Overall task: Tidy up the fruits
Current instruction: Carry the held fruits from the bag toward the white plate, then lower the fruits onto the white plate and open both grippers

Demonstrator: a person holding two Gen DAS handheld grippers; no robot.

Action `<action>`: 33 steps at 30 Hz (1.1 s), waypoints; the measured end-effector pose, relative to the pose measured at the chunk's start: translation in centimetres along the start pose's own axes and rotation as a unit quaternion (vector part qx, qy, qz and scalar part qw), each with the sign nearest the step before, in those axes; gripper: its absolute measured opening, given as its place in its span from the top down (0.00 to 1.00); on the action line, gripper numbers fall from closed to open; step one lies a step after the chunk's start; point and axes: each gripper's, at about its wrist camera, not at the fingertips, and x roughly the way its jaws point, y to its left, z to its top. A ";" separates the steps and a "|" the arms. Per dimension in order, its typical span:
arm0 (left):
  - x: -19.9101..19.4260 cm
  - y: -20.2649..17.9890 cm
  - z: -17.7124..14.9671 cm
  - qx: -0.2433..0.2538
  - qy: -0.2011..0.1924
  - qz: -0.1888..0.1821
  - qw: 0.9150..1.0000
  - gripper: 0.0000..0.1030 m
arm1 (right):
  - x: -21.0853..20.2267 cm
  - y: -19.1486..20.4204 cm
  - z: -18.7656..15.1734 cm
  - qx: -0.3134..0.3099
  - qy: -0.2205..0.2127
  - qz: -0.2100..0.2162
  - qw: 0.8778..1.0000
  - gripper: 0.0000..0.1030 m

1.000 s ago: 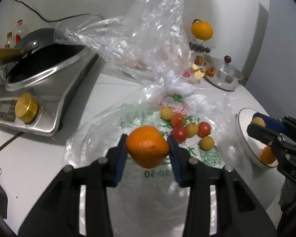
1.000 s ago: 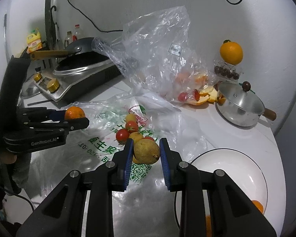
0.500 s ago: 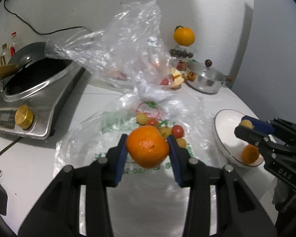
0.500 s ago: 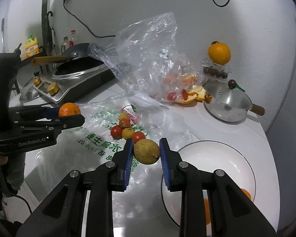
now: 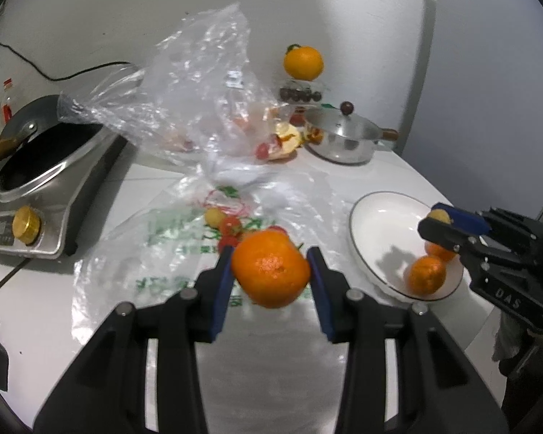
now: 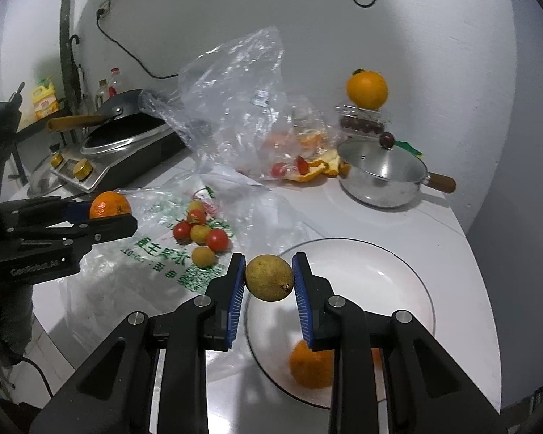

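A: What did the left gripper have?
B: Its blue pads were pressed on both sides of a mandarin, which hung above the flat printed plastic bag on the white counter.
A: And the right gripper?
B: It was closed on a small yellow-brown round fruit, held over the near left rim of the white plate.
A: Was something lying in the plate?
B: Yes, two mandarins, near the edge closest to the right gripper.
A: Where was the other fruit?
B: A small group of red and yellow cherry tomatoes lay on the printed bag, between the two grippers. Behind them stood a crumpled clear bag with orange peel beside it.
A: And farther away?
B: A steel pot with lid was at the right near the wall, an orange sat on a clear box of dark fruit behind it, and a cooker with a black pan stood at the left.
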 end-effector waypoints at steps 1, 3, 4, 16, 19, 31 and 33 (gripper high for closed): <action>0.1 -0.5 0.0 0.004 0.002 -0.001 1.000 0.60 | -0.1 -0.3 -0.1 0.002 0.000 -0.001 1.000 0.72; 0.2 -1.3 0.0 0.010 0.003 -0.003 1.000 0.60 | -0.4 -1.0 -0.5 0.006 -0.001 -0.003 1.000 0.72; 0.3 -1.7 0.1 0.013 0.004 -0.003 1.000 0.60 | -0.5 -1.3 -0.6 0.009 -0.002 -0.004 1.000 0.72; 1.7 -6.7 0.0 0.036 0.017 -0.021 0.999 0.60 | -1.8 -5.7 -2.4 0.039 -0.001 -0.016 0.999 0.72; 2.3 -8.1 -0.1 0.042 0.023 -0.028 0.998 0.60 | -2.1 -6.7 -2.8 0.038 0.001 -0.019 0.999 0.72; 4.2 -12.1 0.1 0.074 0.039 -0.042 0.996 0.60 | -2.9 -10.6 -4.4 0.063 0.007 -0.026 0.998 0.72; 4.5 -12.5 0.3 0.076 0.039 -0.044 0.995 0.60 | -2.8 -11.0 -4.6 0.066 0.007 -0.026 0.997 0.72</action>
